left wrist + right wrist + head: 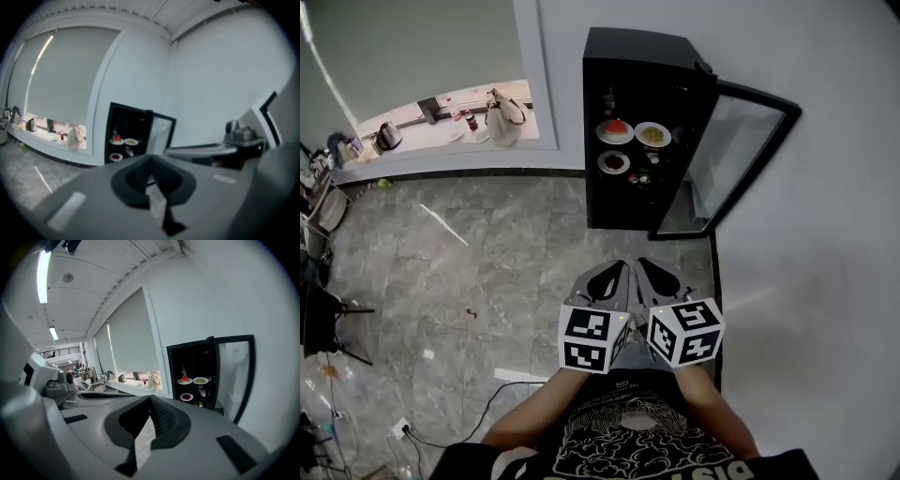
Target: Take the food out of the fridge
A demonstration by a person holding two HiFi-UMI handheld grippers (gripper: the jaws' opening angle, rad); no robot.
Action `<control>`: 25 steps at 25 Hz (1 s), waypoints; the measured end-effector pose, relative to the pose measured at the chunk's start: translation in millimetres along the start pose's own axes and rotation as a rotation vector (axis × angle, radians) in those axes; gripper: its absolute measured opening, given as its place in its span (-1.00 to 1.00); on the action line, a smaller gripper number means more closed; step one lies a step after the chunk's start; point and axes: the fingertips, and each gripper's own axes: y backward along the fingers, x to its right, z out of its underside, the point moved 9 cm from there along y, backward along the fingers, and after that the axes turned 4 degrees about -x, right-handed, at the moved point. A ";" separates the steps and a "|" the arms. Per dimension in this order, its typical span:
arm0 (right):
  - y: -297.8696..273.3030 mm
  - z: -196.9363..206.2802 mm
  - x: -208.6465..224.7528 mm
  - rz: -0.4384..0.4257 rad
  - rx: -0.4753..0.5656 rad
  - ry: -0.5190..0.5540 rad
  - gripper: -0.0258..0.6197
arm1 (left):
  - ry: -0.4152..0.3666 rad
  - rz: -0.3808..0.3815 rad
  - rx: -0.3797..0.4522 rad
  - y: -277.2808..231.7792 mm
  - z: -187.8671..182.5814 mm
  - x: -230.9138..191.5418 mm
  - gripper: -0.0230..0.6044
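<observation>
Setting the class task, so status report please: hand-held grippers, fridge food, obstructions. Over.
Left hand-held gripper and right hand-held gripper both shut, empty. Fridge door open; three plates of food inside, untouched. Nothing seen in the way.

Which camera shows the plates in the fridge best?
The head view: three plates sit largest and unblocked in the open fridge. Both gripper views show them smaller and farther off; the left one is blurrier.

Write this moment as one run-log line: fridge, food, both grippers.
fridge: door open | food: three plates inside | left gripper: shut, empty, short of fridge | right gripper: shut, empty, short of fridge
</observation>
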 end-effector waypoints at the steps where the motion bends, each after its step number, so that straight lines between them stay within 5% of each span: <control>1: -4.8 -2.2 2.2 -0.001 0.003 -0.001 -0.92 | -0.002 -0.001 -0.002 -4.0 -1.8 -3.5 -0.93; 25: -186.6 -82.8 139.3 -0.098 -0.037 -0.068 -0.92 | 0.025 -0.087 -0.083 -198.6 -76.8 -98.4 -0.93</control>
